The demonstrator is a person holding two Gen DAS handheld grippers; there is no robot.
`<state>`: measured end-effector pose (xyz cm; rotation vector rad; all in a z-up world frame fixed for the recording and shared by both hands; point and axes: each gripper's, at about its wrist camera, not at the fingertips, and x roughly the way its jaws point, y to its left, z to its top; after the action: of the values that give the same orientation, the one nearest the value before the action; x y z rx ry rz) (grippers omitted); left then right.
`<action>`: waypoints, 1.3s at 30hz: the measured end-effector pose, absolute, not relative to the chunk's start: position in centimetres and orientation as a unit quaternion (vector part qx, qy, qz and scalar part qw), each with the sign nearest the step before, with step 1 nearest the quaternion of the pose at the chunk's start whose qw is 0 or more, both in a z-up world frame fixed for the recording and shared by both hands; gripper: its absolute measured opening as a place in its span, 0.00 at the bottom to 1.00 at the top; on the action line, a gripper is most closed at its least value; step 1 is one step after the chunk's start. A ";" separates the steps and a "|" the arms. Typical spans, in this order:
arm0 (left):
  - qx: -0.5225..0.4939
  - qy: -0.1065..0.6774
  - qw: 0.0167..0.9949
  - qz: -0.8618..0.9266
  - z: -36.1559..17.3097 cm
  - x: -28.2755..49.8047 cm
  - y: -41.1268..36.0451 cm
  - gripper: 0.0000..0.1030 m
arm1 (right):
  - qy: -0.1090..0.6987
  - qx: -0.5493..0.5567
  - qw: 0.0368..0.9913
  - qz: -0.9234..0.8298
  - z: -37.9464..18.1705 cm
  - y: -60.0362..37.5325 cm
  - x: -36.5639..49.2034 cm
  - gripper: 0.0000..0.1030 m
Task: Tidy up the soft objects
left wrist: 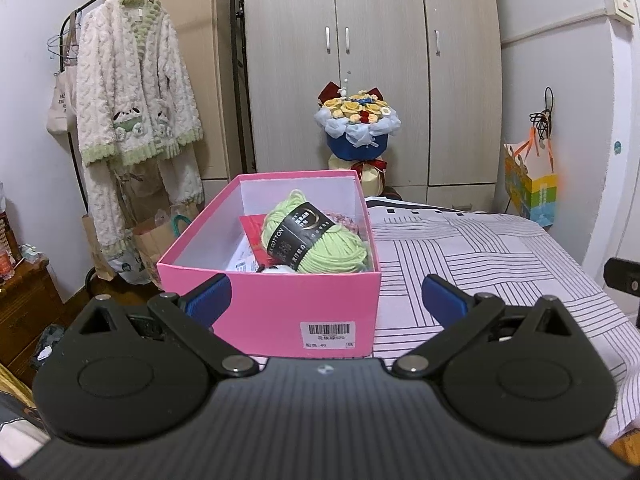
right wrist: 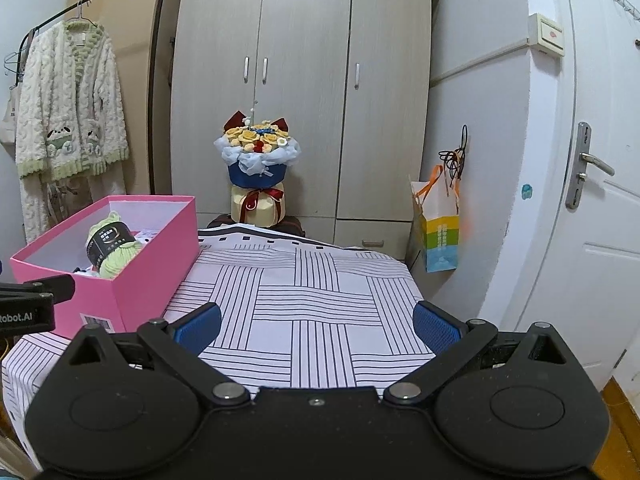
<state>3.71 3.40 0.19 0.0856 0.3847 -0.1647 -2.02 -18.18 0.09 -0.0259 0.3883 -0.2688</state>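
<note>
The pink box [left wrist: 276, 308] stands on the striped cloth [left wrist: 480, 264] at the table's left side, its long axis running away from the viewer toward the wardrobe [left wrist: 372, 72]. The green yarn skein [left wrist: 316, 240] lies inside it, at about 12 o'clock from the left gripper [left wrist: 326, 298], resting near the right-hand wall beside a red card [left wrist: 251, 232] and some white items that are only partly visible. The left gripper, spread wide and empty, hovers just before the box's near short wall, its fingers [left wrist: 210, 298] straddling that wall's width. The right gripper [right wrist: 316, 326], likewise wide and empty, is over bare cloth, with the box at roughly 10 o'clock from it; the left is judged the nearer. No loose soft object shows on the cloth, so the sorting appears largely done. The near wall's rim is the only obstacle to a reach inward. A bouquet [right wrist: 258, 160] stands beyond the table at 12 o'clock; a fleece robe [left wrist: 136, 92] hangs at 10 o'clock.
</note>
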 end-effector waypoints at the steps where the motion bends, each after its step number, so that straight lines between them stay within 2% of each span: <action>1: 0.042 0.190 0.978 -0.081 0.1 3.7 3.4 1.00 | 0.191 -0.015 0.972 -0.135 0.0 -18.2 -2.0 1.00; 39: 0.052 0.182 0.978 -0.087 -0.4 3.6 3.5 1.00 | 0.190 -0.009 0.971 -0.147 -0.3 -18.1 -1.9 1.00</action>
<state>3.60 3.54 -0.43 0.1049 0.3667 -0.1761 -1.90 -18.15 -0.31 -0.0178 0.3841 -0.2977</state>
